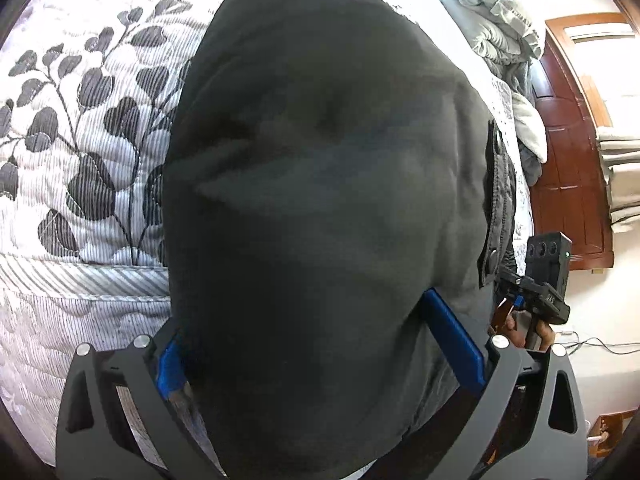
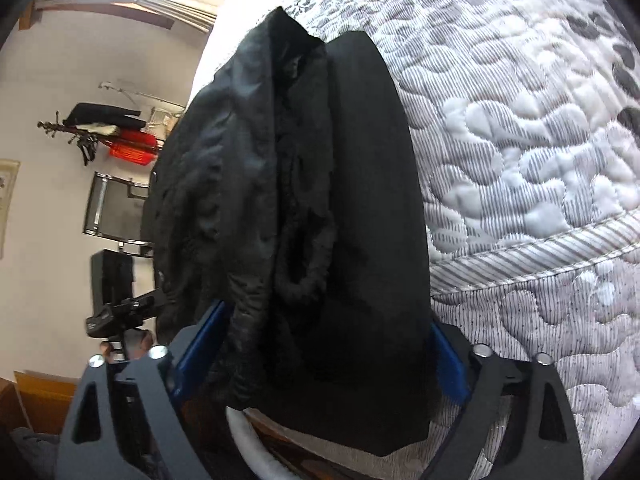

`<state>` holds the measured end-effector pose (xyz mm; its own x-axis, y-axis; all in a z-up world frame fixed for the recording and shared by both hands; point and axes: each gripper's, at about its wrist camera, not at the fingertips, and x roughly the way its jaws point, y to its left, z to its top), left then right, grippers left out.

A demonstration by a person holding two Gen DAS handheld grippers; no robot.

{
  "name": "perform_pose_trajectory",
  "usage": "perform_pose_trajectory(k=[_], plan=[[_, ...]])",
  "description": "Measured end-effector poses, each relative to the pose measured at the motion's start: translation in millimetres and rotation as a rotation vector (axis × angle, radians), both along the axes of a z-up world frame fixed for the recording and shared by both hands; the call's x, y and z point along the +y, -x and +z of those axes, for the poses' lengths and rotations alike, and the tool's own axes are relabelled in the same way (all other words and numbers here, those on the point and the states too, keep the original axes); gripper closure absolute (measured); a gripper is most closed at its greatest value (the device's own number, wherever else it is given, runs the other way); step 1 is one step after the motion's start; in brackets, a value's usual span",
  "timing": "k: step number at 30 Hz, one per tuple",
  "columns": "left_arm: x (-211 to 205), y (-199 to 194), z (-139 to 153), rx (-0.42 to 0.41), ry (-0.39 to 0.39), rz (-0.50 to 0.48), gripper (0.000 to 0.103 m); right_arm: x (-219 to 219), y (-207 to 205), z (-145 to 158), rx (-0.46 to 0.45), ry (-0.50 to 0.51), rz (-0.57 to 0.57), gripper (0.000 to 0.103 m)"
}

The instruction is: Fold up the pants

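The dark pants [image 1: 320,200] hang in front of the left wrist camera and fill most of the view. My left gripper [image 1: 312,344] has the cloth between its blue fingers [image 1: 452,344], shut on it. In the right wrist view the pants [image 2: 320,220] show their waistband and fuzzy lining. My right gripper [image 2: 320,352] is shut on that bunched end, with blue pads [image 2: 200,340] on both sides. The right gripper also shows in the left wrist view [image 1: 544,280], held in a hand beside the pants' waist snap.
A quilted bedspread [image 1: 80,140] with grey leaf print lies under and behind the pants; its edge seam [image 2: 540,252] runs close by. Crumpled bedding [image 1: 500,12] lies at the far end. A wooden door [image 1: 568,160] and wall shelves [image 2: 120,136] stand beyond.
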<state>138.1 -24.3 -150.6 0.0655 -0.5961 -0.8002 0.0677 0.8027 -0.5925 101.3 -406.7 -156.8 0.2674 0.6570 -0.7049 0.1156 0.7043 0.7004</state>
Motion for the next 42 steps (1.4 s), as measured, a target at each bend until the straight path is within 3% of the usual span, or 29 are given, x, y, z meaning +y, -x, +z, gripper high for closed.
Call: perform_pose_trajectory(k=[3, 6, 7, 11, 16, 20, 25, 32, 42], plan=[[0.4, 1.7, 6.5, -0.021, -0.025, 0.021, 0.014, 0.5, 5.3, 10.7, -0.048, 0.017, -0.005, 0.049], [3.4, 3.8, 18.1, -0.049, -0.039, 0.031, 0.034, 1.3, 9.2, 22.7, -0.072, 0.028, -0.021, 0.06], [5.5, 3.8, 22.4, -0.057, -0.031, 0.036, 0.042, 2.3, 8.7, 26.9, -0.079, 0.034, -0.025, 0.062], [11.4, 8.1, 36.5, -0.107, -0.009, 0.059, 0.06, 10.5, 8.6, 49.3, -0.119, 0.083, -0.022, 0.066], [11.0, 12.4, 51.2, -0.163, -0.009, 0.083, 0.07, 36.6, 0.3, 80.5, -0.176, 0.15, 0.006, 0.067], [9.1, 11.8, 69.2, -0.24, 0.019, 0.109, 0.071, 43.9, -8.3, 105.2, -0.227, 0.204, 0.026, 0.068], [3.8, -7.6, 85.5, -0.267, 0.041, 0.138, 0.072, 48.5, -28.5, 131.6, -0.294, 0.249, 0.039, 0.068], [4.0, -45.4, 115.9, -0.352, 0.011, 0.167, 0.071, 54.0, -73.5, 154.4, -0.368, 0.268, 0.053, 0.068], [4.4, -115.5, 109.9, -0.363, -0.038, 0.185, 0.071, 52.2, -144.6, 136.4, -0.349, 0.254, 0.057, 0.068]])
